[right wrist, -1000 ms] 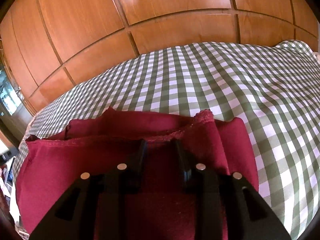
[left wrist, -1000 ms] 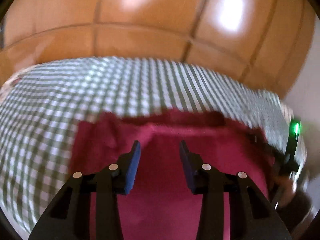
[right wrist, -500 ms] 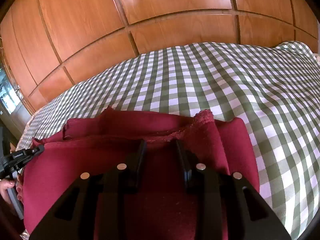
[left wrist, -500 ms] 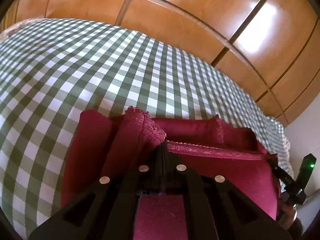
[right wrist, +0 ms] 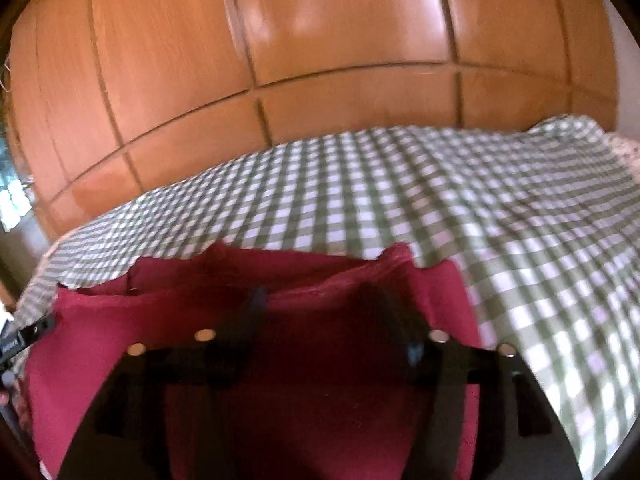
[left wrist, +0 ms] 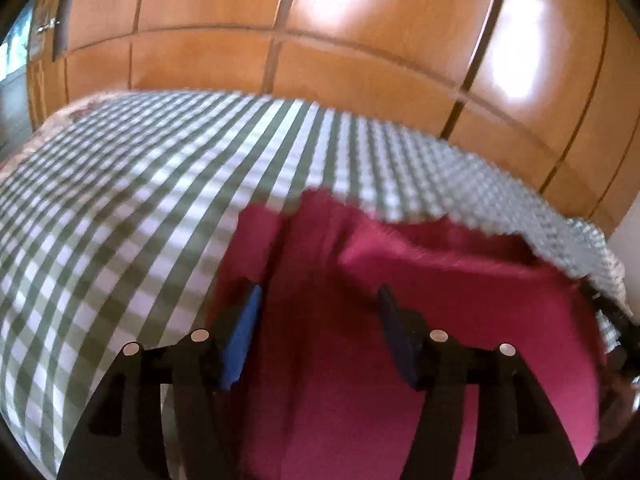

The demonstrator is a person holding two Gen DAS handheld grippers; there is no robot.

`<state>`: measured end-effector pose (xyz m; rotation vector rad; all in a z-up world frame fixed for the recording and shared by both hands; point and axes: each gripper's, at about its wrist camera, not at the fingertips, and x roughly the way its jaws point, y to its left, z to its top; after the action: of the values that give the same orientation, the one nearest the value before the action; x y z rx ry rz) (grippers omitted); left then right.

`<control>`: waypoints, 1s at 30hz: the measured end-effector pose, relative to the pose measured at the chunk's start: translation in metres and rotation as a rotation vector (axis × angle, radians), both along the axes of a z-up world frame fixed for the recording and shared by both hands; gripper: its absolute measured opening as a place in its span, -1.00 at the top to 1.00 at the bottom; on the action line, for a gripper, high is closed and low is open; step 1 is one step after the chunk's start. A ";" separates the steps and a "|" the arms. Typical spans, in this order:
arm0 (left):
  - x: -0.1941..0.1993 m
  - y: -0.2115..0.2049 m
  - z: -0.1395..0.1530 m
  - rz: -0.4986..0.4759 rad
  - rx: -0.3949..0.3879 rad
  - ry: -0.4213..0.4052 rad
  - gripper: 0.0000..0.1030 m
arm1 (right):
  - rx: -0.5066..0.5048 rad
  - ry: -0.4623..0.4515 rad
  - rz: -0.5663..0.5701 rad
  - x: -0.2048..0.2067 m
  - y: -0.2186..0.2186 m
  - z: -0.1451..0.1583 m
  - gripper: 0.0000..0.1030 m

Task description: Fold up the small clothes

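A dark red garment (left wrist: 440, 320) lies folded on the green-and-white checked bedspread (left wrist: 120, 220). In the left wrist view my left gripper (left wrist: 318, 300) hovers over the garment's left part, its jaws opening, blue pads apart, nothing pinched between them. In the right wrist view the same red garment (right wrist: 120, 340) fills the lower middle, and my right gripper (right wrist: 320, 304) stands over its far hem with jaws opening and no cloth clamped. The other gripper's black tip (right wrist: 36, 328) shows at the left edge. Both views are motion-blurred.
Orange-brown wooden wardrobe panels (right wrist: 320, 60) rise behind the bed. The checked bedspread (right wrist: 500, 220) stretches wide to the right of the garment, rumpled near its far right corner. A window glimmers at the far left edge (left wrist: 16, 40).
My left gripper shut on the garment's hem half a second ago and has since let go and opened, dropping lower. My right gripper, earlier narrow over the hem, has widened.
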<state>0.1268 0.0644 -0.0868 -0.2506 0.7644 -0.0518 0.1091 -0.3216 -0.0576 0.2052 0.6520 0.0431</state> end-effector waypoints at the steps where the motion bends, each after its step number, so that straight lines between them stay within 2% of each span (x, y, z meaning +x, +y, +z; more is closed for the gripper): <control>1: 0.004 0.005 -0.006 0.007 -0.039 0.022 -0.14 | -0.015 0.025 -0.025 0.003 0.000 -0.003 -0.15; 3: 0.009 0.009 -0.008 0.013 -0.047 0.020 -0.14 | -0.030 0.100 -0.040 0.015 -0.001 -0.012 -0.16; 5: 0.012 0.004 -0.008 -0.008 -0.013 0.030 -0.25 | -0.065 0.135 -0.039 0.022 0.004 -0.015 -0.19; 8: 0.007 0.004 -0.005 -0.003 -0.003 0.015 -0.34 | -0.097 0.132 -0.040 0.021 0.008 -0.015 -0.20; 9: 0.001 0.007 -0.003 0.010 -0.018 0.006 -0.39 | -0.092 0.132 -0.040 0.021 0.007 -0.015 -0.21; 10: -0.005 0.008 0.001 0.022 -0.035 -0.007 -0.54 | -0.091 0.131 -0.039 0.021 0.007 -0.016 -0.23; 12: -0.018 0.015 0.002 0.043 -0.065 -0.033 -0.62 | -0.096 0.129 -0.036 0.022 0.008 -0.015 -0.26; 15: -0.028 0.016 0.000 0.045 -0.048 -0.025 -0.65 | -0.102 0.129 -0.036 0.021 0.007 -0.015 -0.30; 17: -0.032 0.018 -0.004 0.046 -0.036 -0.006 -0.77 | -0.108 0.127 -0.033 0.020 0.008 -0.014 -0.40; 19: -0.038 0.022 -0.011 0.043 -0.079 0.021 -0.77 | -0.121 0.127 -0.029 0.020 0.011 -0.014 -0.45; 21: -0.043 0.027 -0.013 0.046 -0.123 0.005 -0.79 | -0.131 0.128 -0.026 0.020 0.013 -0.013 -0.52; 22: -0.044 0.027 -0.013 0.042 -0.129 0.006 -0.81 | -0.134 0.127 -0.024 0.019 0.014 -0.013 -0.59; 23: -0.044 0.027 -0.012 0.038 -0.131 0.008 -0.82 | -0.141 0.124 -0.026 0.018 0.015 -0.012 -0.75; 27: -0.044 0.026 -0.010 0.029 -0.176 0.013 -0.86 | -0.176 0.120 -0.052 0.015 0.017 -0.009 -0.96; 30: -0.044 0.028 -0.009 0.025 -0.203 0.014 -0.87 | -0.194 0.151 -0.074 0.014 0.017 -0.007 -0.96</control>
<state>0.0830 0.0919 -0.0960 -0.4533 0.7701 -0.1047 0.1232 -0.3047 -0.0648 0.0451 0.7934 -0.1072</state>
